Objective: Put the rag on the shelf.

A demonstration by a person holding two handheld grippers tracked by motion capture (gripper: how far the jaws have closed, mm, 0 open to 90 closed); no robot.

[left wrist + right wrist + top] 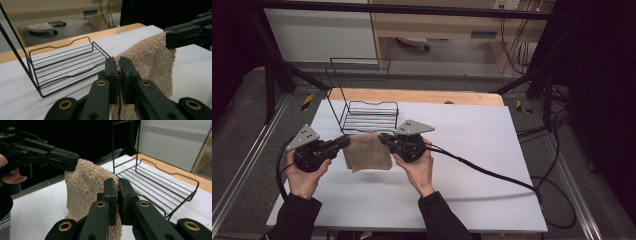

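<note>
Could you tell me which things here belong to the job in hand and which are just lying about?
In the job:
- towel, held at two corners
- left gripper, shut on the towel
- right gripper, shut on the towel
- wire rack, just behind the towel

Lying about:
- wooden board at the table's far edge
- cables trailing right

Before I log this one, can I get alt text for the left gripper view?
The left hand-held gripper pinches one corner of a tan terry-cloth towel; the right hand-held gripper holds the other, beside a black wire rack on the white table.
</note>
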